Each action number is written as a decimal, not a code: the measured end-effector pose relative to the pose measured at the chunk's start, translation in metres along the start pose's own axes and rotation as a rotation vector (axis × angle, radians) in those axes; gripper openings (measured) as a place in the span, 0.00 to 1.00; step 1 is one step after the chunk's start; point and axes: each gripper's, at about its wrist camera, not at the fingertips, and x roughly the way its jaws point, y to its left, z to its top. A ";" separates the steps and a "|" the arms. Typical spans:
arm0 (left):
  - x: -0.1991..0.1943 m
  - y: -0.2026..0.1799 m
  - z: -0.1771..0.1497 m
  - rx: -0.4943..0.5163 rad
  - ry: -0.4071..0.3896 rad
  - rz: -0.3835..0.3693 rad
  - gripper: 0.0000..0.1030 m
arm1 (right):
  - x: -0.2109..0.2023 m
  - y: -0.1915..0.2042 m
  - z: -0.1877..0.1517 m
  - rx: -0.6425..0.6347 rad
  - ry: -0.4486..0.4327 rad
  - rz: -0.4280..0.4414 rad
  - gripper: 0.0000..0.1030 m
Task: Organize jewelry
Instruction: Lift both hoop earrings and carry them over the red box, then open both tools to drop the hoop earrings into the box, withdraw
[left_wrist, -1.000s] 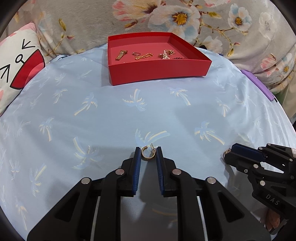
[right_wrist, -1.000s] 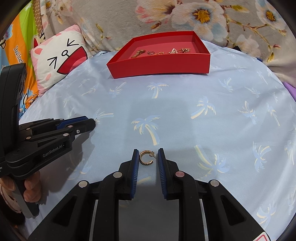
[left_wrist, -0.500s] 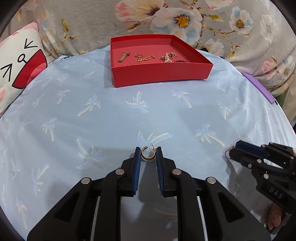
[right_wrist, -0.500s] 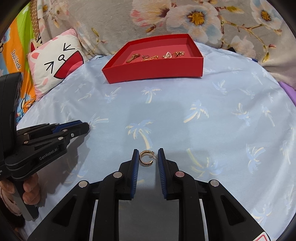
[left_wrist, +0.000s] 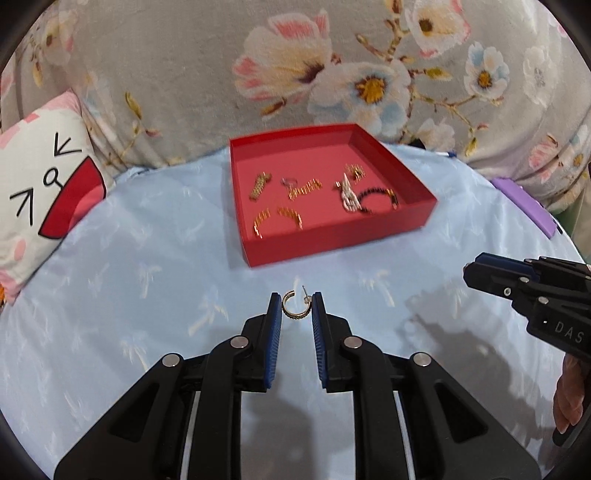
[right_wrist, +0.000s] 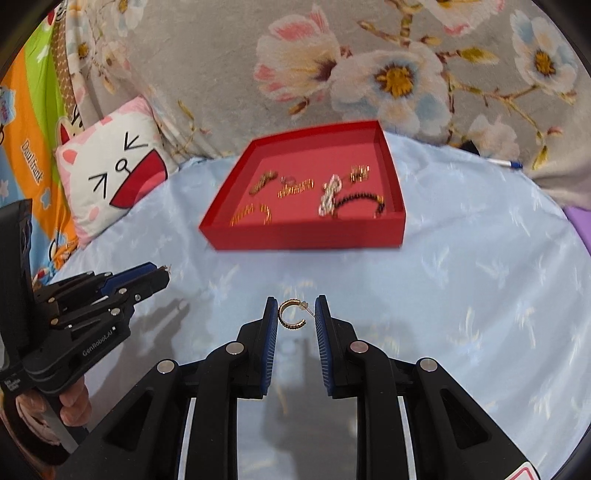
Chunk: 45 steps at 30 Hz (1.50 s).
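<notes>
Your left hand-held gripper (left_wrist: 296, 308) and right hand-held gripper (right_wrist: 295, 312), each clamped on gold hoop earring (left_wrist: 293, 305), lifted since a second ago; red tray (left_wrist: 332, 242) at frame centre now nearer. Release over tray next.

"DAS" on right hand-held gripper (left_wrist: 476, 271), "GenRobot.AI" on left hand-held gripper (right_wrist: 157, 277)

Left gripper (left_wrist: 294, 308) fingers (left_wrist: 273, 325) closed on gold hoop earring (left_wrist: 293, 305), right gripper (right_wrist: 296, 314) likewise (both raised)
</notes>
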 end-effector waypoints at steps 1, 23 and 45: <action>0.003 0.002 0.009 -0.006 -0.006 0.001 0.16 | 0.002 -0.001 0.009 0.004 -0.009 -0.001 0.19; 0.116 0.038 0.121 -0.138 0.061 0.010 0.16 | 0.119 -0.037 0.165 0.102 0.013 -0.037 0.19; 0.172 0.037 0.127 -0.123 0.129 0.074 0.16 | 0.205 -0.036 0.186 0.106 0.084 -0.092 0.20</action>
